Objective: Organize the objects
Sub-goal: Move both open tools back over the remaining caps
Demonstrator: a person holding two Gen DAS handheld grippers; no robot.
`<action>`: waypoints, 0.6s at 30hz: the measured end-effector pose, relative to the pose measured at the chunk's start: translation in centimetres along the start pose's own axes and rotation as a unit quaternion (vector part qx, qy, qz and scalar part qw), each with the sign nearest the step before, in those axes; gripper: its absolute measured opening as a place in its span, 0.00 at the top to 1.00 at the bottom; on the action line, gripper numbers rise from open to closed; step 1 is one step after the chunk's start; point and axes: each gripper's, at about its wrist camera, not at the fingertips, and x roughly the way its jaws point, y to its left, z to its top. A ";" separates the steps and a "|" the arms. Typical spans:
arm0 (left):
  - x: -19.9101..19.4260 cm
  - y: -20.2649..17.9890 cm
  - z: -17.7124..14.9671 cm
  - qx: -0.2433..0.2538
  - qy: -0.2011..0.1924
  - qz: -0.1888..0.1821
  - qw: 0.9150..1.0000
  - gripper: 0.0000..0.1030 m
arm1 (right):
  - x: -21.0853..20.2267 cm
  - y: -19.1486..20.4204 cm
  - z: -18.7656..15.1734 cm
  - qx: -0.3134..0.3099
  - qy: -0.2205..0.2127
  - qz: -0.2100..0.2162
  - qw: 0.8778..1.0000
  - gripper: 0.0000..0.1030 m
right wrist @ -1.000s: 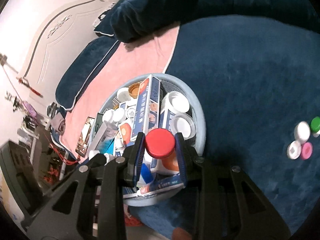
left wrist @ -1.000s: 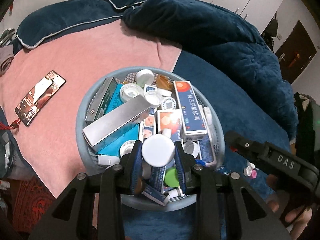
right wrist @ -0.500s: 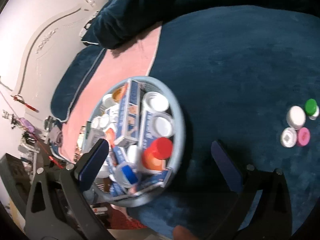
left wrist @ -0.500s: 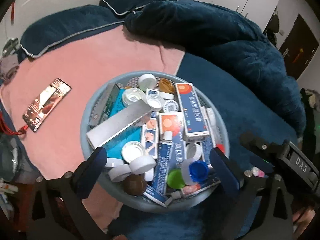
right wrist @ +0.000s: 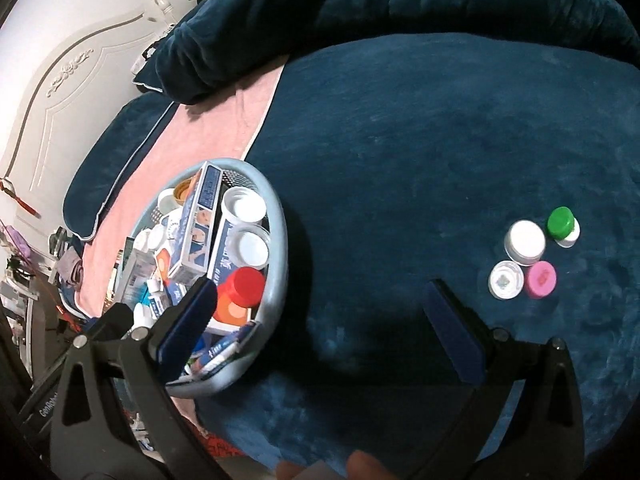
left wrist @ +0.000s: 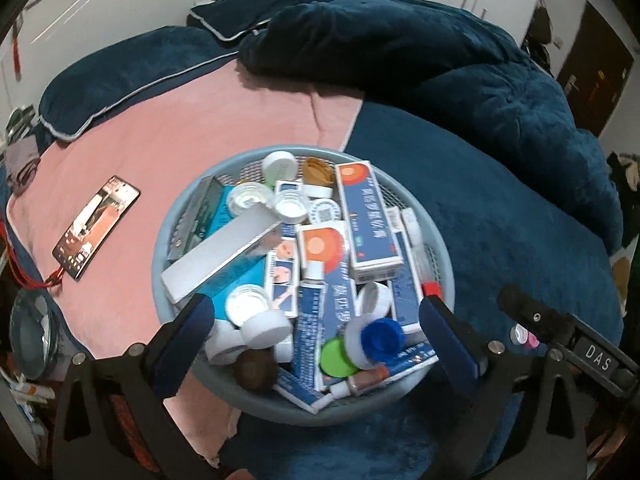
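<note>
Right wrist view shows both grippers wide and holding nothing, so next the right gripper (right wrist: 320,316) should reach right for the small jars (right wrist: 525,241) and bring them to the basket (right wrist: 280,240) on the left, while the left gripper (left wrist: 316,324) hangs over it

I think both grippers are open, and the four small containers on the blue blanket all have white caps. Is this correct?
Not quite. In the right wrist view the four containers' caps differ: one green, one pink, two white. Both the left gripper and right gripper are open.

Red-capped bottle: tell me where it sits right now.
In the right wrist view, the red-capped bottle lies in the blue basket near its right rim, just below two white jars and beside the right tool's left finger.
</note>
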 end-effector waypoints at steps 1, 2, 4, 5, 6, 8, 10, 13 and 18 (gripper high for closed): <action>0.0 -0.3 0.0 0.005 0.000 -0.001 1.000 0.00 | -0.1 -0.1 -0.1 0.000 0.000 0.001 1.000 0.00; -0.1 -0.7 -0.1 0.010 0.000 -0.001 1.000 0.00 | -0.3 -0.3 -0.1 0.001 0.000 0.001 1.000 0.00; 0.0 -1.5 -0.2 0.020 0.001 -0.003 1.000 0.00 | -0.6 -0.8 -0.1 0.003 -0.002 -0.002 1.000 0.00; 0.0 -1.8 -0.2 0.024 0.001 -0.004 1.000 0.00 | -0.7 -1.0 0.0 0.004 -0.003 -0.004 1.000 0.00; -0.1 -2.2 -0.3 0.027 0.002 -0.005 1.000 0.00 | -0.9 -1.3 0.0 0.006 -0.005 -0.007 1.000 0.00; 0.0 -2.9 -0.3 0.034 0.003 -0.010 0.999 0.00 | -1.1 -1.9 0.0 0.008 -0.008 -0.014 1.000 0.00; 0.0 -3.6 -0.4 0.040 0.004 -0.014 0.999 0.00 | -1.5 -2.7 0.0 0.011 -0.011 -0.020 1.000 0.00; -0.1 -5.0 -0.5 0.051 0.007 -0.022 0.998 0.00 | -2.1 -3.9 -0.1 0.017 -0.016 -0.031 0.999 0.00; -0.2 -7.6 -1.2 0.078 0.010 -0.036 0.996 0.00 | -3.0 -6.1 -0.2 0.032 -0.024 -0.044 0.998 0.00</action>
